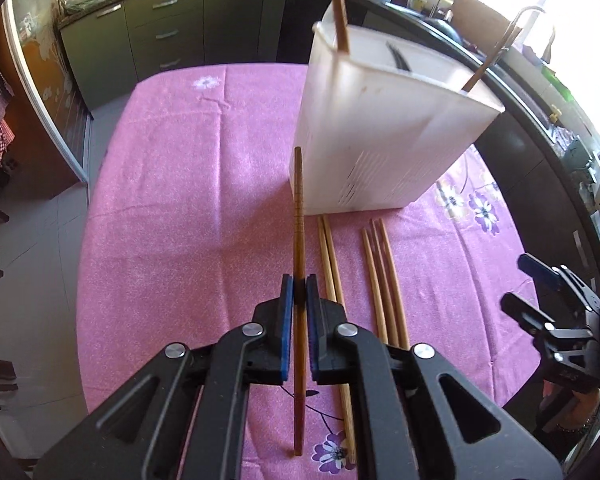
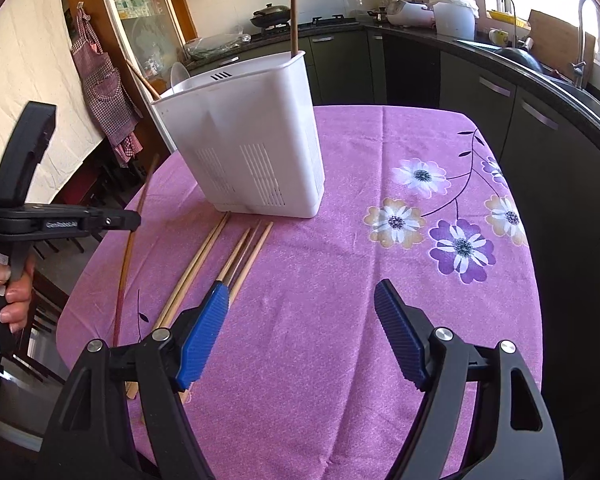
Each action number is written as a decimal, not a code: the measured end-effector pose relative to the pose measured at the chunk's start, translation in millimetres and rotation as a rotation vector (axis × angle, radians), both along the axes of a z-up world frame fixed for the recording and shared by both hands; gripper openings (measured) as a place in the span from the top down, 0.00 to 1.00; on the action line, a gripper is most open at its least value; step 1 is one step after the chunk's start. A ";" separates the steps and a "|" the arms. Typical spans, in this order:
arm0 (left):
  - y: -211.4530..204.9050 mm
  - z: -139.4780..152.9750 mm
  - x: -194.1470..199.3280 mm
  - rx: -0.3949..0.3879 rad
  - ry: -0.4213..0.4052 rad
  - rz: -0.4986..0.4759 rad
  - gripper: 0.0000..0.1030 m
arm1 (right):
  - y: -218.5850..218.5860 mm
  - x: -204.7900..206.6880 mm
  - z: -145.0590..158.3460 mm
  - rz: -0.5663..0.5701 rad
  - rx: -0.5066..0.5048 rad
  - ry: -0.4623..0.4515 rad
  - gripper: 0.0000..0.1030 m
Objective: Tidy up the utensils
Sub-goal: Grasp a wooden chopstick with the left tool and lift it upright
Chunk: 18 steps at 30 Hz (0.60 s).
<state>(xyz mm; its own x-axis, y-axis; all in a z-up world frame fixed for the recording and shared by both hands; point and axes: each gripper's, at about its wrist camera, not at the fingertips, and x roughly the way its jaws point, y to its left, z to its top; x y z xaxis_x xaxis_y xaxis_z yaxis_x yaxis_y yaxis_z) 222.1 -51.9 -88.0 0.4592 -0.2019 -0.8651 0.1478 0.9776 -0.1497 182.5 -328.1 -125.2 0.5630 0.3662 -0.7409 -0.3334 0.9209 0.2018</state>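
My left gripper (image 1: 299,286) is shut on a dark brown chopstick (image 1: 298,208), held lifted above the pink tablecloth and pointing toward the white utensil holder (image 1: 380,136). The same chopstick (image 2: 130,248) shows at the left of the right wrist view, in the left gripper (image 2: 134,220). Two pale chopsticks (image 1: 332,264) and three more (image 1: 384,280) lie on the cloth in front of the holder. The holder (image 2: 252,148) has a brown chopstick (image 2: 294,16) standing in it. My right gripper (image 2: 300,300) is open and empty above the cloth, beside the lying chopsticks (image 2: 240,260).
The table (image 1: 172,200) has a pink flowered cloth. Dark kitchen cabinets (image 1: 160,32) and a counter with a sink (image 2: 540,64) curve around the far and right sides. An apron (image 2: 104,92) hangs at the left. The right gripper (image 1: 548,292) shows at the right edge.
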 end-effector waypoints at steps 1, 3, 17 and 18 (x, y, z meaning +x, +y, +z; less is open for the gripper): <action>2.1 8.7 -4.2 0.001 -0.031 -0.002 0.94 | 4.8 1.7 -0.5 0.010 -0.007 0.008 0.27; 4.1 24.4 -16.2 0.004 -0.090 -0.009 0.94 | 14.5 5.5 -2.2 0.033 -0.016 0.026 0.27; 4.9 51.1 -52.6 0.030 -0.234 -0.061 0.94 | 63.8 51.8 -28.8 0.105 -0.076 0.238 0.62; 3.5 51.0 -53.6 0.032 -0.236 -0.066 0.94 | 65.3 55.1 -30.5 0.101 -0.078 0.254 0.66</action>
